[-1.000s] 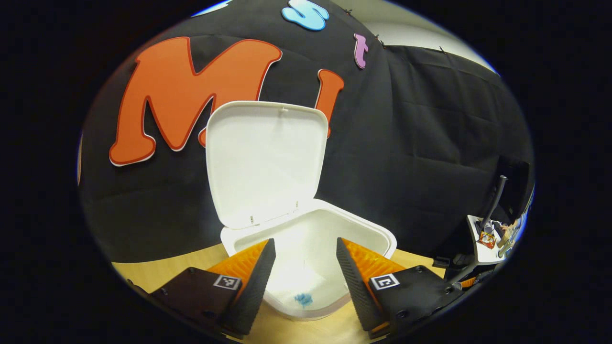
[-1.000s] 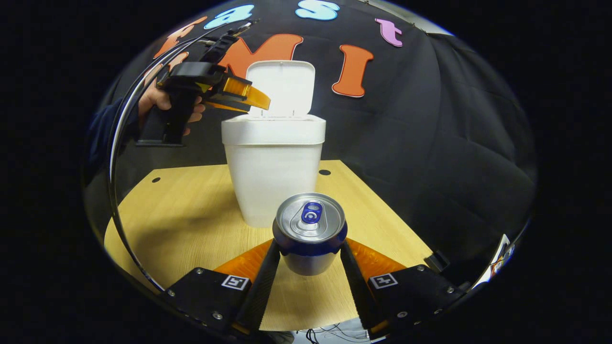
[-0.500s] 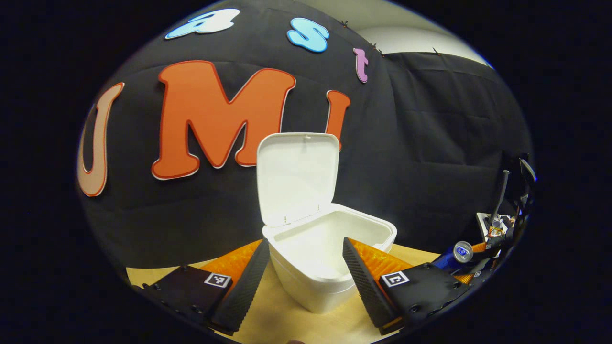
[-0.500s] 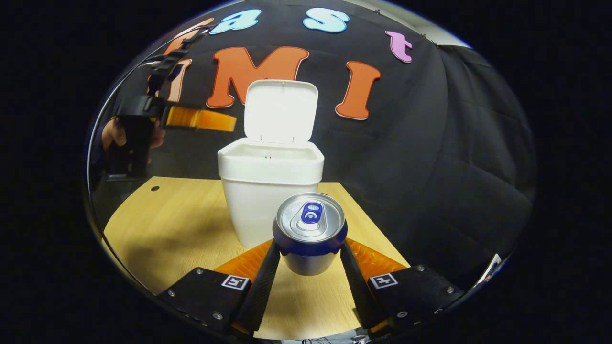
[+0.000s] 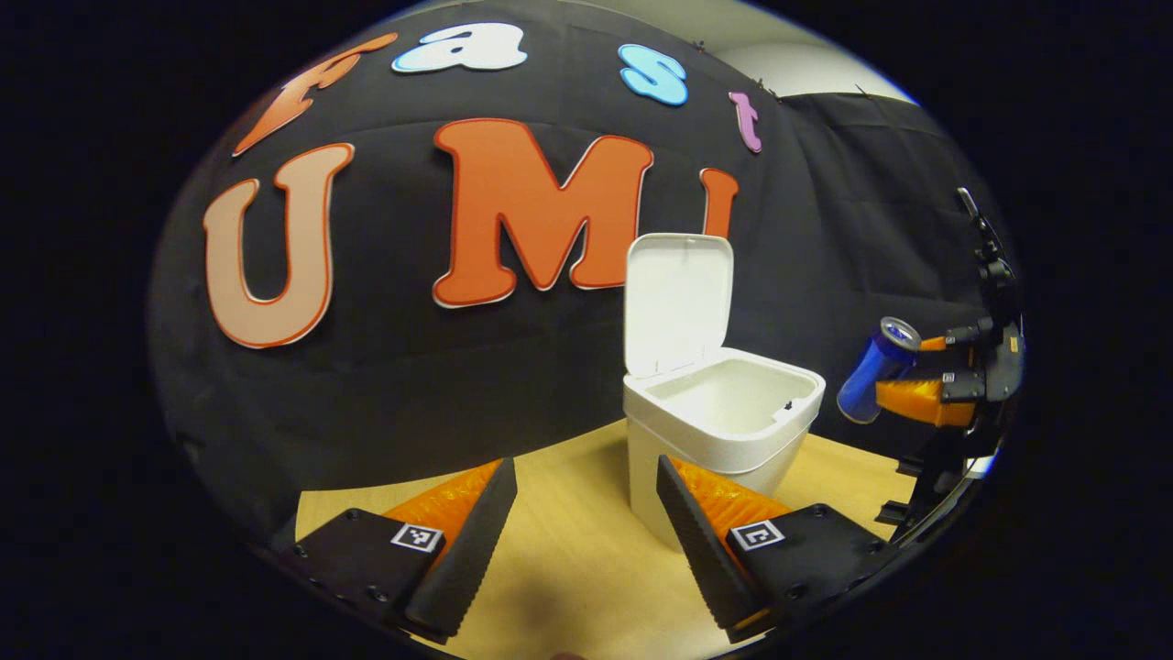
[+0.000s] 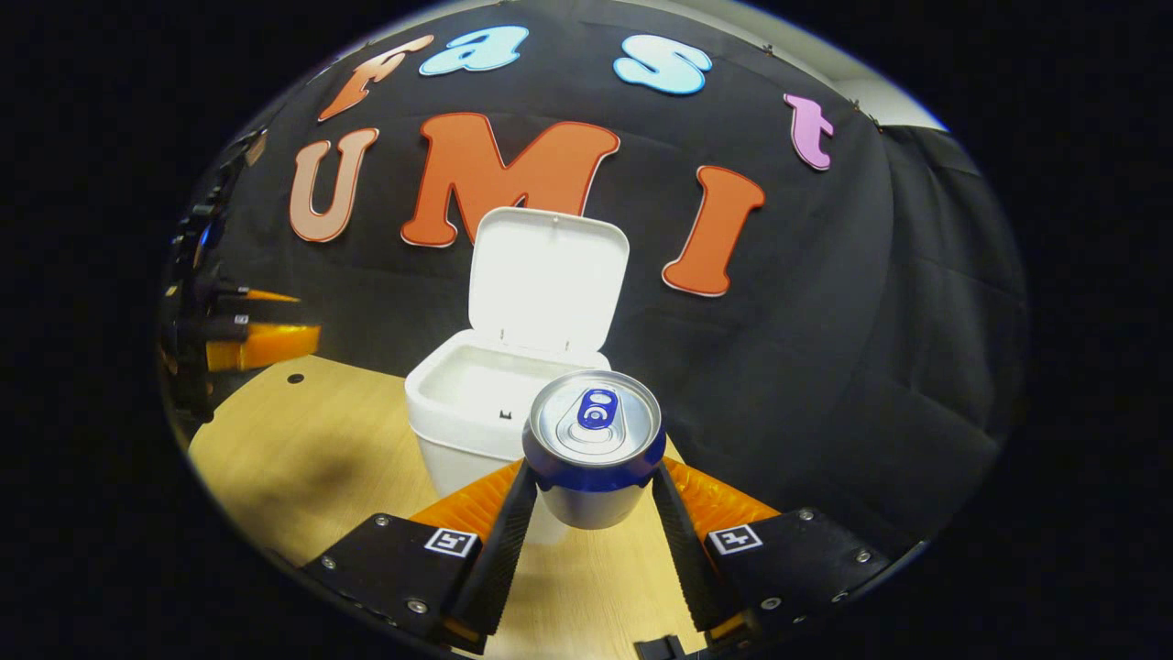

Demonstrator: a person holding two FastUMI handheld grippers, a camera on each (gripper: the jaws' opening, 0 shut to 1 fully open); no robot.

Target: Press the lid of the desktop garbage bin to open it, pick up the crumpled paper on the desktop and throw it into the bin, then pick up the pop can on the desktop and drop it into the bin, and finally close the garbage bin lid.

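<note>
The white desktop bin (image 6: 463, 431) (image 5: 724, 431) stands on the wooden table with its lid (image 6: 547, 280) (image 5: 676, 302) swung up against the wall. My right gripper (image 6: 594, 500) is shut on a blue pop can (image 6: 594, 445), held in the air just in front of the bin's rim. In the left gripper view the same can (image 5: 877, 369) hangs to the right of the bin, above table level. My left gripper (image 5: 586, 541) is open and holds nothing; it sits left of the bin, low over the table. The bin's inside is mostly hidden.
The light wooden table (image 6: 302, 440) (image 5: 568, 568) runs up to the black cloth wall. In the right gripper view the left gripper (image 6: 243, 335) shows at the far left edge, well apart from the bin. A small dark hole (image 6: 294, 378) marks the tabletop.
My left gripper has pulled back and to the left, away from over the bin opening. My right gripper has lifted the can and carried it closer to the bin's rim.
</note>
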